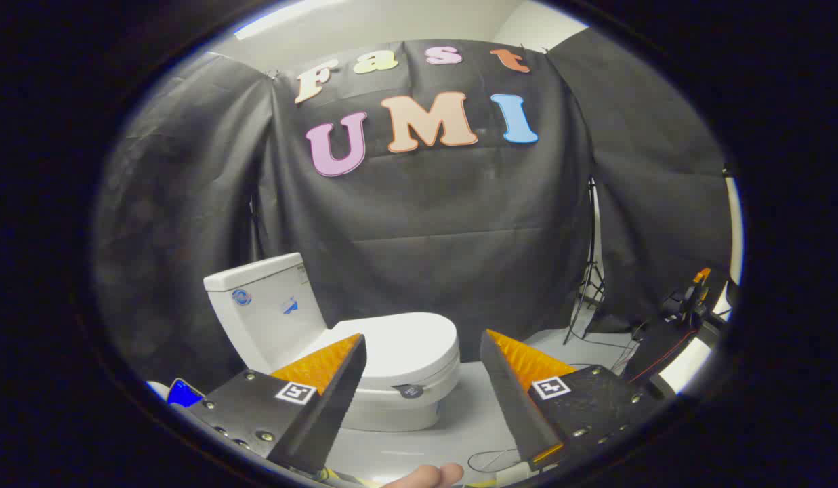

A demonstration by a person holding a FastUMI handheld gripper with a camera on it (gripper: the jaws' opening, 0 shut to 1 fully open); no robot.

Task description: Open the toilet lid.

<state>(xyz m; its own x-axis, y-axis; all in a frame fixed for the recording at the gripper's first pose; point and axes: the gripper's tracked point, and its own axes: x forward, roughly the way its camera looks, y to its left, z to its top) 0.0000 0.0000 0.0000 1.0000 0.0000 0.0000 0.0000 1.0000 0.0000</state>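
Fingertips of the person's hand [425, 476] peek in just below the gripper [422, 349], which fits a tool carried by hand and aimed forward. Its two fingers [337, 386] stand wide apart with nothing between them but open air, so it is open and holding nothing. That spread makes sense for an approach: the front lip of a lid has to pass between the fingers, or rest on one of them, before it can be lifted.

Beyond the fingers, well apart from them, stands the white toilet [364, 366], set at an angle with its tank [263, 305] against the booth's dark cloth wall. The toilet lid [405, 342] lies flat and closed on the seat, its rounded front edge showing in the gap between the two fingers. The one finger overlaps the lid's near side in the view, but that reads as line of sight, not contact.

By my judgement the task is at its start. The likely next need is to come down and forward to the lid's front rim, where there is the most leverage away from the hinge by the tank.

Off to the side, a light stand [590, 271] and cables [615, 342] lie on the pale floor [459, 420], near other equipment [689, 305]; these sit clear of the path to the toilet.
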